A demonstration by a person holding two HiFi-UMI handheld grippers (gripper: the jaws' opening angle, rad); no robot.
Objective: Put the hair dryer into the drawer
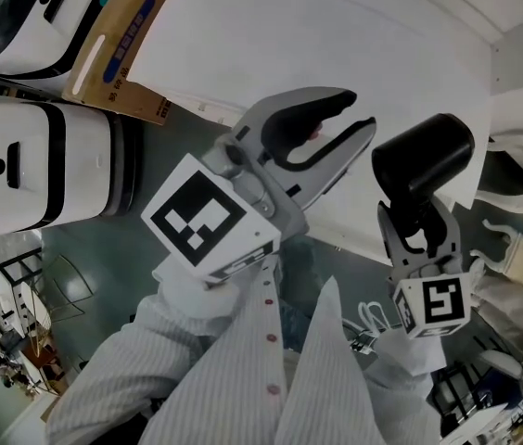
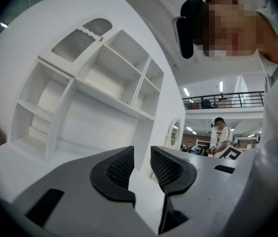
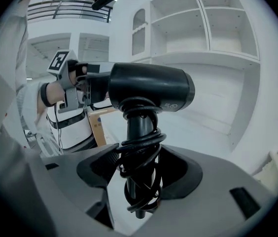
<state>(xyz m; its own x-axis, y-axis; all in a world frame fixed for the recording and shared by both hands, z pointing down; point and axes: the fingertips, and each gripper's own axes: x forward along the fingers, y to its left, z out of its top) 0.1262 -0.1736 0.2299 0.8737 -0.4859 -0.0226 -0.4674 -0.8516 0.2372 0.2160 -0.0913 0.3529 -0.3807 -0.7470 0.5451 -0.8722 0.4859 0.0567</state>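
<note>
A view from the head looks steeply down at two hand-held grippers over a white surface (image 1: 243,54). The right gripper (image 1: 419,232) holds a black hair dryer (image 1: 424,160) upright, barrel at the top. The right gripper view shows the grip clearly. Both jaws are closed on the dryer's handle, which has its black cord (image 3: 140,154) wound around it in loops. The barrel sits above the jaws and points sideways.

The left gripper (image 1: 362,111) is raised beside the dryer, a little apart from it and not touching. Its jaws stand slightly apart, and the left gripper view shows nothing between them. That view looks past the jaws at a white shelf unit (image 2: 104,83) with open compartments, all bare as far as can be seen. A person stands far off in the hall behind.

At the left edge of the head view are two white machines (image 1: 39,160) and a cardboard box (image 1: 122,35), well away from the grippers.

As for progress, the dryer is picked up and held in the air, so the grasp appears done. No drawer shows in any view, open or shut, so it cannot be told how near one is. What seems left is most of the task: reaching the drawer, probably opening it with the free left gripper, then lowering the dryer in and letting go.
</note>
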